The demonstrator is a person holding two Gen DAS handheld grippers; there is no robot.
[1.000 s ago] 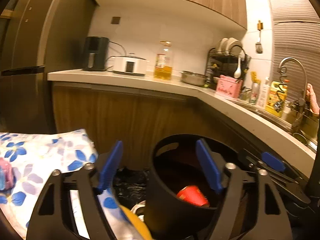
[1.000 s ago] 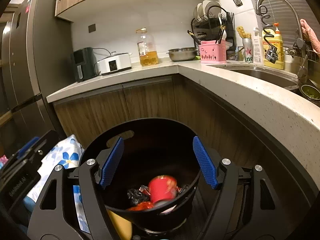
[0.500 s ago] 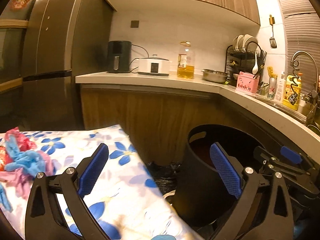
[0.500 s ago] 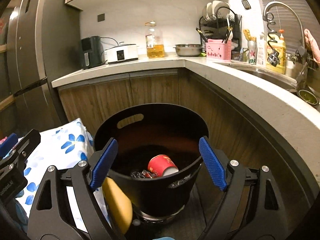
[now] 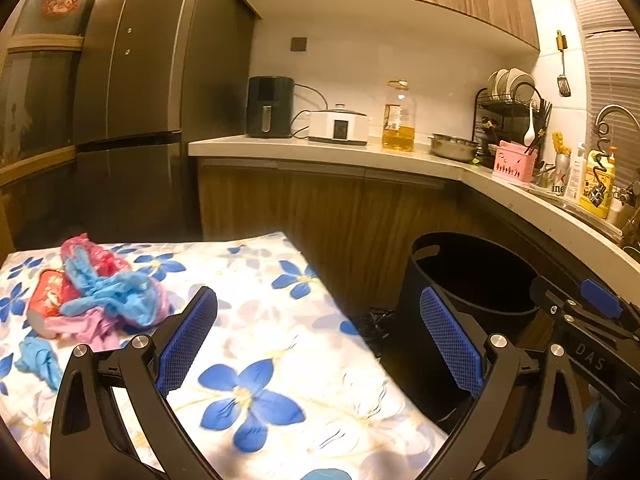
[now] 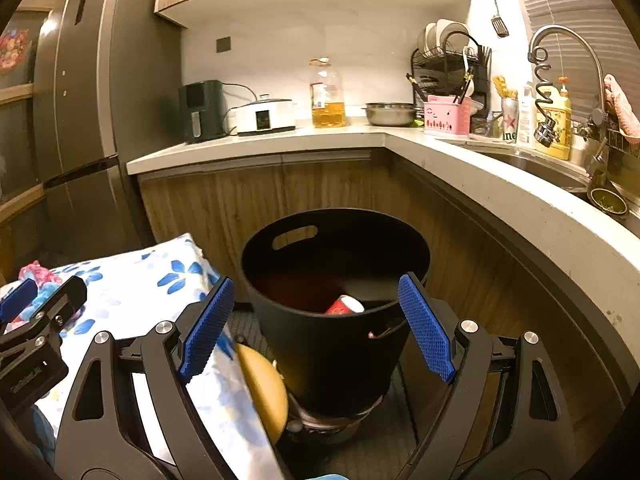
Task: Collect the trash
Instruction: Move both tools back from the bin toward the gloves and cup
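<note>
Centrally, round matte black bin [image 6: 336, 344], crumpled blue gloves [image 5: 116, 300], floral cloth [image 5: 280, 344]

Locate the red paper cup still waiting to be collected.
In the left wrist view, the red paper cup lies at far left on the floral cloth, against crumpled blue gloves.

L gripper [image 5: 320, 340] fingers wide, empty, over floral cloth [image 5: 280, 320]; glove pile [image 5: 100, 300] far left; bin [image 5: 472, 280] right.
</note>
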